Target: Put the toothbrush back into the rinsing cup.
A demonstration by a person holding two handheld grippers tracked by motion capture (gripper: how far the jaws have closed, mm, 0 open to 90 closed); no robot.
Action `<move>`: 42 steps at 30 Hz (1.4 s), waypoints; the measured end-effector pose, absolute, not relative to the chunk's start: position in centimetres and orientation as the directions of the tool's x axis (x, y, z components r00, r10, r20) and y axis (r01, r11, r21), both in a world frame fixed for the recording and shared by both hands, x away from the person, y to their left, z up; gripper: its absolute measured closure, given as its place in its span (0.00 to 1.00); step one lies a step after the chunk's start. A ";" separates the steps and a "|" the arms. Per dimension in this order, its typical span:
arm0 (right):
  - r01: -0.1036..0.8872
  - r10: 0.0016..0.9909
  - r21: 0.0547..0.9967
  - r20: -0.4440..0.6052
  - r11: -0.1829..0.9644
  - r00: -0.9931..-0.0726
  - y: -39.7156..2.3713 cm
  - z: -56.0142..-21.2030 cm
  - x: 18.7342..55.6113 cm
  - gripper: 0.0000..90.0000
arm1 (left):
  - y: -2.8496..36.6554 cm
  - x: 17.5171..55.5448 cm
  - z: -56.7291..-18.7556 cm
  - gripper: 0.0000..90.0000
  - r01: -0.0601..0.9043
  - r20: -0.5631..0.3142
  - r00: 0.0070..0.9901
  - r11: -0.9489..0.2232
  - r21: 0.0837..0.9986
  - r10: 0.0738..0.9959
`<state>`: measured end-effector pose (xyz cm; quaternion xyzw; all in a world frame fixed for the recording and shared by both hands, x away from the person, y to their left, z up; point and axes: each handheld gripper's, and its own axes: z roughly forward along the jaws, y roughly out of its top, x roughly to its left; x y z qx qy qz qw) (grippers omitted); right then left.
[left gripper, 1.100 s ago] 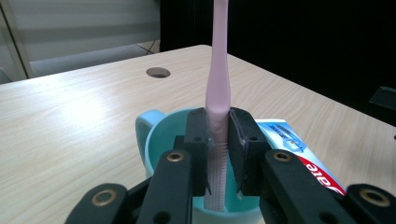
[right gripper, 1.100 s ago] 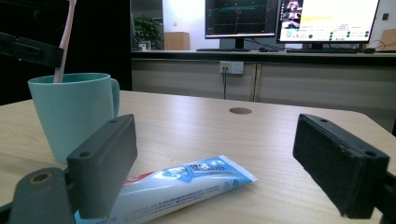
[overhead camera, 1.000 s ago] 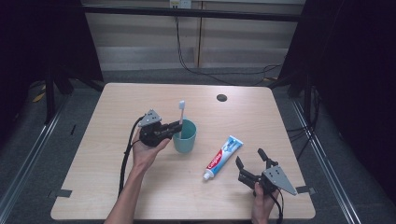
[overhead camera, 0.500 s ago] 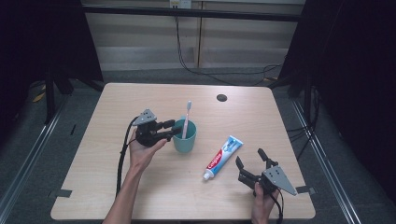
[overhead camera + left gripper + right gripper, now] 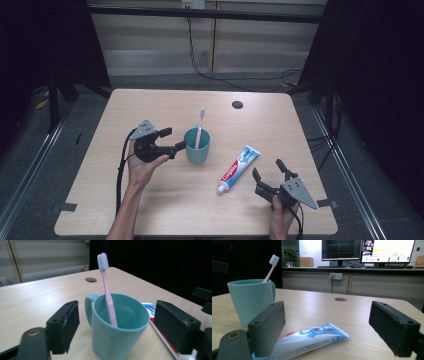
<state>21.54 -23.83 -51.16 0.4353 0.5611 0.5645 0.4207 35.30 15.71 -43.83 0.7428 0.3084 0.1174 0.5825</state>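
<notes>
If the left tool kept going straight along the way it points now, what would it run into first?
Most likely the teal mug holding the pink toothbrush. It stands squarely ahead of the left tool, whose jaws have just been opening and now stand wide on either side of the mug, not touching it.

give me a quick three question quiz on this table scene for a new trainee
1. True or false: the toothbrush lies flat on the table.
2. What lies between the cup and the right gripper? A) a spoon B) a toothpaste tube C) a sponge
3. Do the left gripper's pads press on the cup?

Key:
1. False: it stands in the cup, bristles up.
2. B: the toothpaste tube lies flat, cap toward the person.
3. No: the jaws have just been opening and stand wide, clear of the cup.
</notes>
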 end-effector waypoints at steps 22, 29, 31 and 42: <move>0.017 0.964 1.000 0.020 -0.016 -0.264 -23.8 -51.1 21.6 0.15 | 18.9 31.4 -46.2 0.18 0.221 -0.024 0.759 -0.223 0.949 0.651; 0.017 0.965 1.000 0.019 -0.015 -0.263 -23.8 -51.1 21.6 0.15 | 19.5 30.1 -47.6 0.18 0.210 -0.025 0.752 -0.204 0.956 0.659; 0.017 0.964 1.000 0.020 -0.016 -0.264 -23.8 -51.1 21.6 0.15 | 19.5 29.8 -48.1 0.18 0.206 -0.019 0.742 -0.201 0.958 0.670; 0.018 0.964 1.000 0.020 -0.016 -0.267 -23.8 -51.1 21.6 0.14 | 20.6 28.1 -50.2 0.17 0.235 -0.083 0.697 -0.118 0.965 0.712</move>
